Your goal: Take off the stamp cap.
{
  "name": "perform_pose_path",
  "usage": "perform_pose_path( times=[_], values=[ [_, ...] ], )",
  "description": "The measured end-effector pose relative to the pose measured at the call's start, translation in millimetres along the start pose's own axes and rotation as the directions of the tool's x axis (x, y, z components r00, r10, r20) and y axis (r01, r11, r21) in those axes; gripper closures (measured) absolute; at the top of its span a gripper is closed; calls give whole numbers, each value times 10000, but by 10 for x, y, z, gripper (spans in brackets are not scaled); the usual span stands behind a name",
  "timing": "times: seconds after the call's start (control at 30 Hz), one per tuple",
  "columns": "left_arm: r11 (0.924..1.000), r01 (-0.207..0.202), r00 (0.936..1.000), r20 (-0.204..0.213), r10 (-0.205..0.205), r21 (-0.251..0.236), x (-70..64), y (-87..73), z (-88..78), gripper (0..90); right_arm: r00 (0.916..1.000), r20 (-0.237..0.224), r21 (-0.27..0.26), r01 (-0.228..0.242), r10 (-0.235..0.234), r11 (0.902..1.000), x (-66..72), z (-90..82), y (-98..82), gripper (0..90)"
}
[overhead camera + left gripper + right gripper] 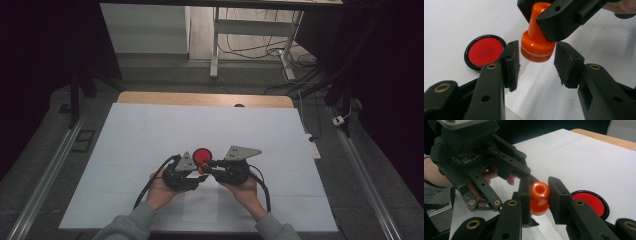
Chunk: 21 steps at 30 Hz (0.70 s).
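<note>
My right tongs (539, 195) are clamped on the handle of the orange stamp (537, 42), held above the bench (150, 130) beside the red ink pad (484, 51). My left tongs (536, 66) straddle the stamp's base, pads apart and not touching, so I judge the handover half done. The left gripper view shows that gap; the high view hides it.

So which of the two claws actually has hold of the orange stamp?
The right claw: its pads clamp the orange stamp's handle. The left claw only straddles the stamp's wide base, with gaps showing on both sides.
</note>
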<state>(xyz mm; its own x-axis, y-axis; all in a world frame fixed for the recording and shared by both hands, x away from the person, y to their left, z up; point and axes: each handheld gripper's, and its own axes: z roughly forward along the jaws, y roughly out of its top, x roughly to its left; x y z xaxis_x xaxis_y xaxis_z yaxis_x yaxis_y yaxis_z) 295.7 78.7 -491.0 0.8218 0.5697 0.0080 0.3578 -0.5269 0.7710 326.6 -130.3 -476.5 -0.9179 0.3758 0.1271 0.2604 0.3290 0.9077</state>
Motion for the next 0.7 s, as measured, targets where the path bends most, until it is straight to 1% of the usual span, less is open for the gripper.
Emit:
perform_pose_path(
  times=[0.17,0.33,0.7],
  values=[
    [10000,-6,10000,46,6,-11,-2,-2,2,592,10000,-3,-3,-1,1,10000,1,0,0,728],
    [10000,7,10000,1,-7,-26,3,-5,-1,620,10000,-30,-23,-19,19,10000,-2,0,-2,728],
    [10000,-26,10000,4,26,89,-1,-12,20,615,10000,-56,-67,-61,60,10000,-1,0,-3,728]
  ],
)
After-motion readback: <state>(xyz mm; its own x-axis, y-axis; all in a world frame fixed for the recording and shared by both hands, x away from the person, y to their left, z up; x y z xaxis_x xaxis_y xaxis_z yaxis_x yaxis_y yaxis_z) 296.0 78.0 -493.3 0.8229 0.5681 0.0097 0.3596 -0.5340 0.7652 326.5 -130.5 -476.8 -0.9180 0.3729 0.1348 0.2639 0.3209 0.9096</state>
